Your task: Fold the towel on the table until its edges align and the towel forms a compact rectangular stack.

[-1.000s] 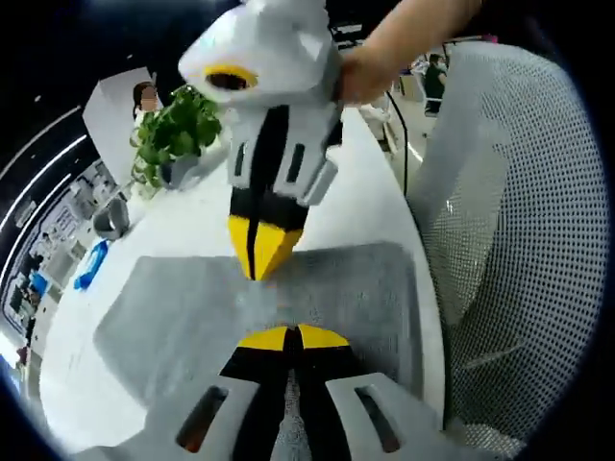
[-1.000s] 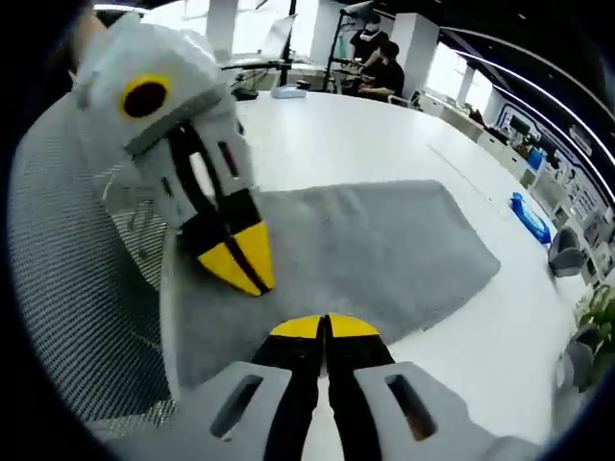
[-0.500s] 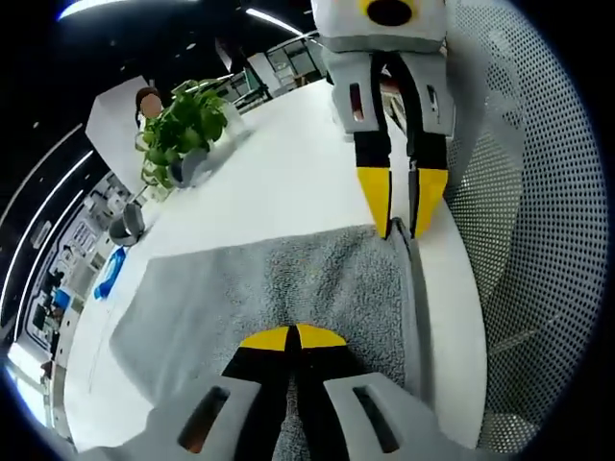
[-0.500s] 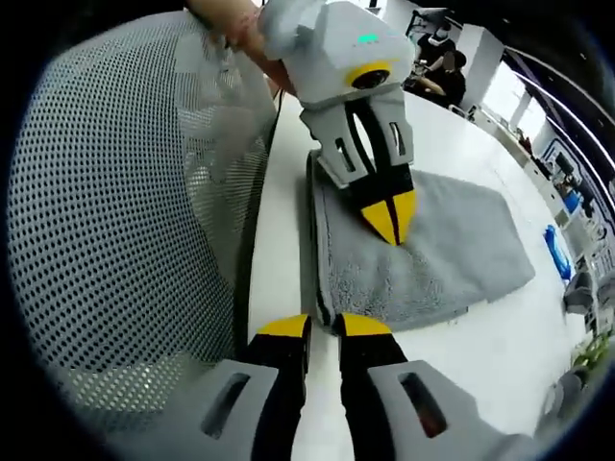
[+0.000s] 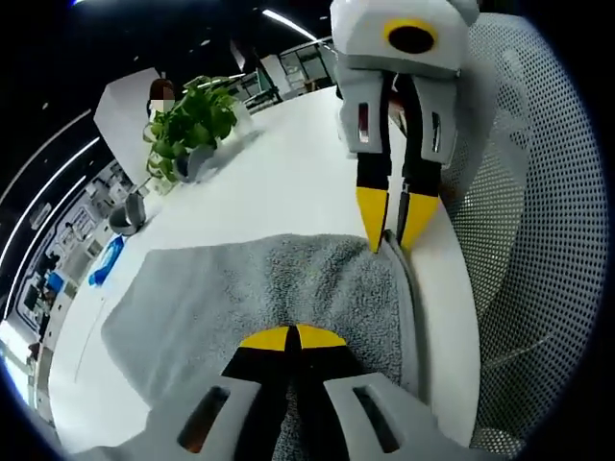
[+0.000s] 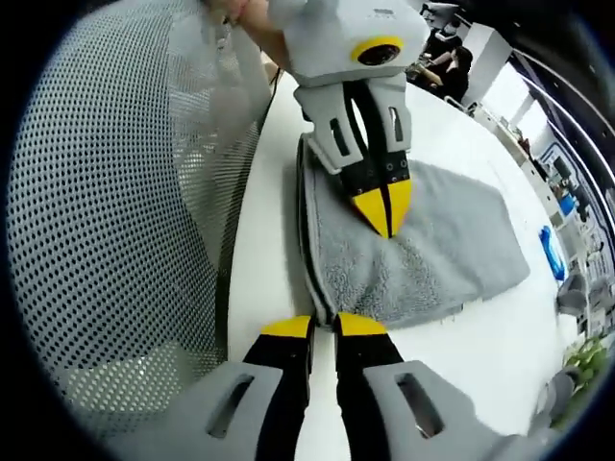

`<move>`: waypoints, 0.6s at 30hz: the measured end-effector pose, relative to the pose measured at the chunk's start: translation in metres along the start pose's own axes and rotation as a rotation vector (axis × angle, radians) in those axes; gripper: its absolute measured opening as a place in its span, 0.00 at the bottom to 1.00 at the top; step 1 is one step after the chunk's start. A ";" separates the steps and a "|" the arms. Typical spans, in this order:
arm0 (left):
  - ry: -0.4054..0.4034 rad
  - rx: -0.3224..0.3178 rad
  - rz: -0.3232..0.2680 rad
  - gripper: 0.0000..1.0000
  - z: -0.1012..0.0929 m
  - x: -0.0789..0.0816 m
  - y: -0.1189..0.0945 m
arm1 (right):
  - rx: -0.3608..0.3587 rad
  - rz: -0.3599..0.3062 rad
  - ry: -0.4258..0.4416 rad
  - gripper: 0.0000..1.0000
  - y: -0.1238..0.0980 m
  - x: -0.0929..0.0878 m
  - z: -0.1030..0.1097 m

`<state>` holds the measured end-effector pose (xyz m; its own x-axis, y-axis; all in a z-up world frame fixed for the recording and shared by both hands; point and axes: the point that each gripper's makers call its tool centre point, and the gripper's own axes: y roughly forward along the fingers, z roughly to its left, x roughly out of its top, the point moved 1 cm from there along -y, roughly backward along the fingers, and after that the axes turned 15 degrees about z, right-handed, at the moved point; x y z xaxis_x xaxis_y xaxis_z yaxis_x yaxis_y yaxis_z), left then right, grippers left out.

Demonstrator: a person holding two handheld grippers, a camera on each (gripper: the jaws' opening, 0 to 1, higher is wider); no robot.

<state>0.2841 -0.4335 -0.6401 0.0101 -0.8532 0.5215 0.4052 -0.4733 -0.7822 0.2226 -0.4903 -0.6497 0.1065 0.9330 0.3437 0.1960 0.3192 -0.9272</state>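
left gripper (image 5: 289,337): jaws pressed together, tips sitting on the towel (image 5: 259,288) right at its near edge. Looks like it's pinching the pile, but I can't tell for sure if fabric is actually between them.

right gripper (image 6: 323,326): jaws a sliver apart, straddling the towel's (image 6: 413,250) folded edge at the near corner. Seems about to bite, not clamped yet.

towel: grey terry, already doubled over and lying flat on the white table (image 5: 279,187), hugging the table edge next to the mesh chair (image 6: 115,192).

step: my guess is it's a grab for another fold, both grippers lined up along the same folded edge.

next move: right one needs to close on that corner, then both lift together and carry the edge across to the far side, keeping the layers square.

left gripper view extras: beyond the towel there's a potted plant (image 5: 192,120), and off to its side a blue thing (image 5: 104,261) I can't identify.

right gripper view extras: shows the stacked layers along the towel's fold, plus a hand (image 6: 252,14) behind the left gripper and people in the far background.
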 end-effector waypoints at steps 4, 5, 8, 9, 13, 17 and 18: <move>-0.133 -0.146 -0.111 0.22 -0.007 0.018 -0.016 | 0.069 -0.044 0.179 0.02 -0.004 0.000 -0.003; -0.116 -0.155 -0.132 0.30 -0.010 0.023 -0.021 | 0.078 -0.053 0.201 0.02 -0.006 0.000 -0.004; -0.025 -0.184 -0.211 0.38 -0.027 0.043 -0.034 | 0.108 -0.076 0.257 0.01 -0.014 0.004 -0.007; -0.006 -0.202 -0.217 0.39 -0.034 0.047 -0.036 | 0.124 -0.093 0.285 0.01 -0.020 0.008 -0.009; 0.099 -0.209 -0.182 0.39 -0.055 0.056 -0.026 | 0.121 -0.113 0.308 0.01 -0.034 0.017 -0.020; 0.174 -0.083 -0.155 0.36 -0.045 0.057 -0.017 | 0.123 -0.108 0.310 0.01 -0.041 0.023 -0.026; 0.183 -0.062 -0.147 0.32 -0.042 0.056 -0.016 | 0.137 -0.112 0.320 0.01 -0.042 0.025 -0.027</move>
<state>0.2400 -0.4828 -0.6127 -0.2124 -0.7971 0.5653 0.3331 -0.6029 -0.7249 0.2429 -0.4851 -0.5984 0.3960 0.7986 0.4532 0.0932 0.4561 -0.8851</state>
